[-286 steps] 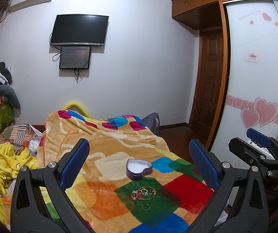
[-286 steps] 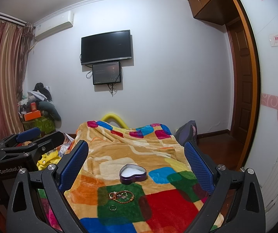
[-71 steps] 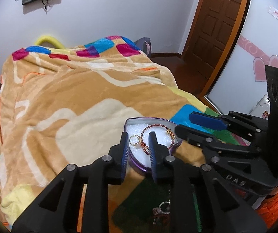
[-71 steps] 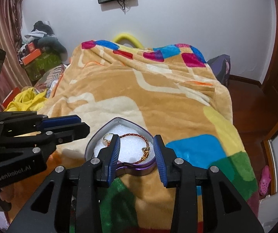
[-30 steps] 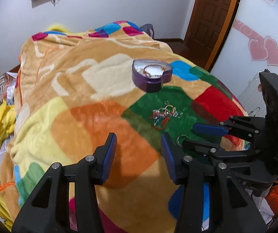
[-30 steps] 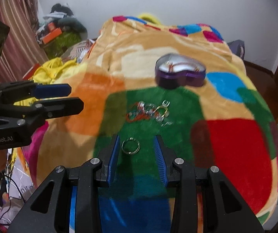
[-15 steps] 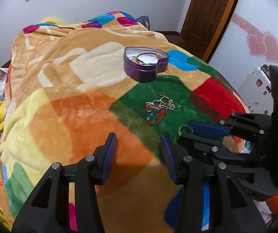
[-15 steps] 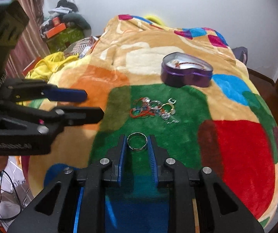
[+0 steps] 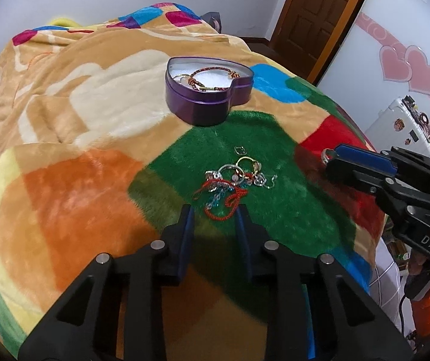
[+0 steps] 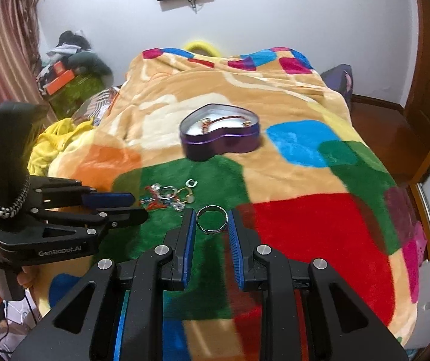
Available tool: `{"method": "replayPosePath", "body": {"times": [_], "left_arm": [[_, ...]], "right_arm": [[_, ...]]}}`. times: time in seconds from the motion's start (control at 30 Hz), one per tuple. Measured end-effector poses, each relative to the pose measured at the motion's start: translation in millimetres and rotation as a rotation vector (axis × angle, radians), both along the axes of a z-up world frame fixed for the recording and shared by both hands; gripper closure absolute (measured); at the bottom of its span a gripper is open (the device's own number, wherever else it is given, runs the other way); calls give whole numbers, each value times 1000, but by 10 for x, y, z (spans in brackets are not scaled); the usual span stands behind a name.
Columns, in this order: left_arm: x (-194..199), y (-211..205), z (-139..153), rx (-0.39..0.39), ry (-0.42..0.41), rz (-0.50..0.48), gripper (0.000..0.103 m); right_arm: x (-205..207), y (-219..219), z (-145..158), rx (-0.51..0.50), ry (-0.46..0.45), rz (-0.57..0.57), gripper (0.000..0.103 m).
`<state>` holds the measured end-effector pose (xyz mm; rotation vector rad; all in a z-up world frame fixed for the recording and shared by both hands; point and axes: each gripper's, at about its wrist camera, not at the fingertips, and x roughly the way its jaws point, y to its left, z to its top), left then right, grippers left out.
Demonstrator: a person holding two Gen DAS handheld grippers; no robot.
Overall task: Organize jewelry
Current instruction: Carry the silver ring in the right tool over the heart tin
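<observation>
A purple heart-shaped tin (image 9: 209,96) stands on the blanket with a red-and-gold bracelet (image 9: 213,73) inside; it also shows in the right wrist view (image 10: 221,132). A tangle of jewelry (image 9: 233,183) lies on the green patch, seen also in the right wrist view (image 10: 170,197). My left gripper (image 9: 213,218) is partly open, its fingertips either side of a red cord loop (image 9: 227,207) at the tangle's near edge. My right gripper (image 10: 212,216) is shut on a silver ring (image 10: 212,219), held just above the blanket right of the tangle.
The colourful blanket (image 9: 79,180) covers a bed whose right edge drops off near a wardrobe and a white suitcase (image 9: 401,123). Yellow bedding (image 10: 52,141) and piled clothes lie left of the bed. A wooden door (image 9: 314,12) stands behind.
My left gripper has moved forward to the jewelry tangle and narrowed around the red cord. My right gripper has closed on the silver ring and lifted it slightly.
</observation>
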<state>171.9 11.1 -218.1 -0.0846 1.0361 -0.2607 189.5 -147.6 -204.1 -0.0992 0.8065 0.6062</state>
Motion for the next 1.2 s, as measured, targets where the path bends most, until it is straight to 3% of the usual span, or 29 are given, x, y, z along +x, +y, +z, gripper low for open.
{"method": "replayPosePath", "body": {"times": [0.17,0.23,0.43,1.2], "left_arm": [[30,15,-29,5,-9,17,98],[16,20,-14,10,-17,19,102],[-106,-39,155,61,-83,7,102],[-110,86,1118,47,-327,53,102]], "right_arm": [[29,-22,-19,8,8,-7,83],[28,-27,-17,14,10,-7,83],[22,-42,29,21,3,-7,83],[81,-120,610,75,-141,-53,83]]}}
